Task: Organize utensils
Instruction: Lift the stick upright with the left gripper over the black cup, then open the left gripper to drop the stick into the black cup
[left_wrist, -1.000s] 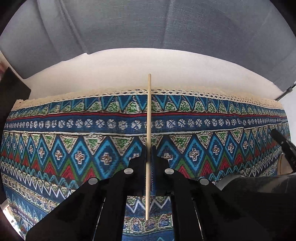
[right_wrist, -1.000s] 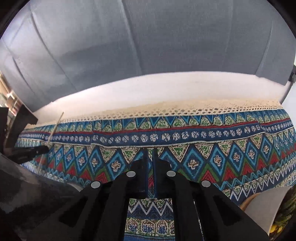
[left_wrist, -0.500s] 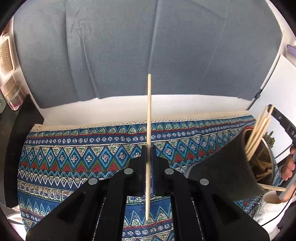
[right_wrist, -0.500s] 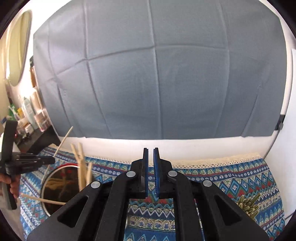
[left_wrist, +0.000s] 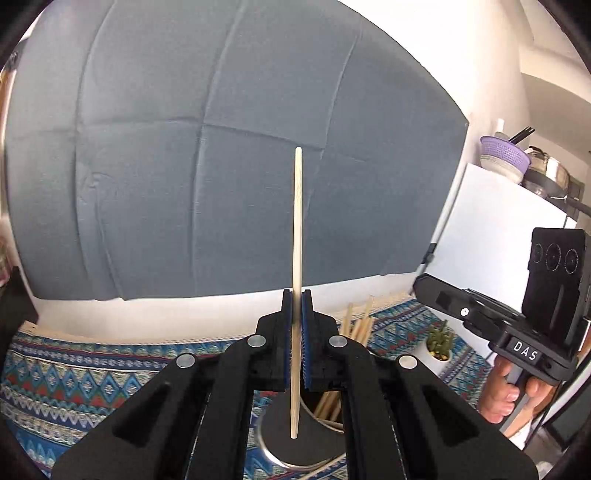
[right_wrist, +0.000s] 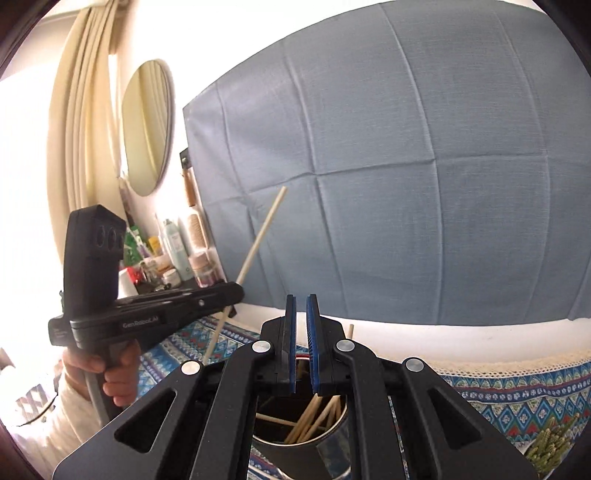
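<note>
Left of the right wrist view: left hand-held gripper (right_wrist: 236, 291), clamped on a single wooden stick (right_wrist: 246, 268) that slants from lower left up toward the centre of the frame. Same grip in the left wrist view, centre of frame: blue pads (left_wrist: 306, 332) pressed flat on the stick roughly a third of the way up from its lower end, long upper part standing free against the grey backdrop (left_wrist: 184, 166).

Thin, light, stiff, smooth-sided, judging by its looks; likely to pivot or slide between the pads if tilted fast, and probably snappable under a sideways knock. Best held near the middle, pads square across it.

Lower centre of both views: metal holder (right_wrist: 334, 448) on the patterned desk (right_wrist: 517, 398), more sticks already leaning inside.

Centre of the right wrist view: right hand-held gripper (right_wrist: 301, 347), pads nearly together, a narrow slit left between them, nothing held, hanging above the holder's mouth.

Lower right: small cactus pot (left_wrist: 439, 341).
</note>
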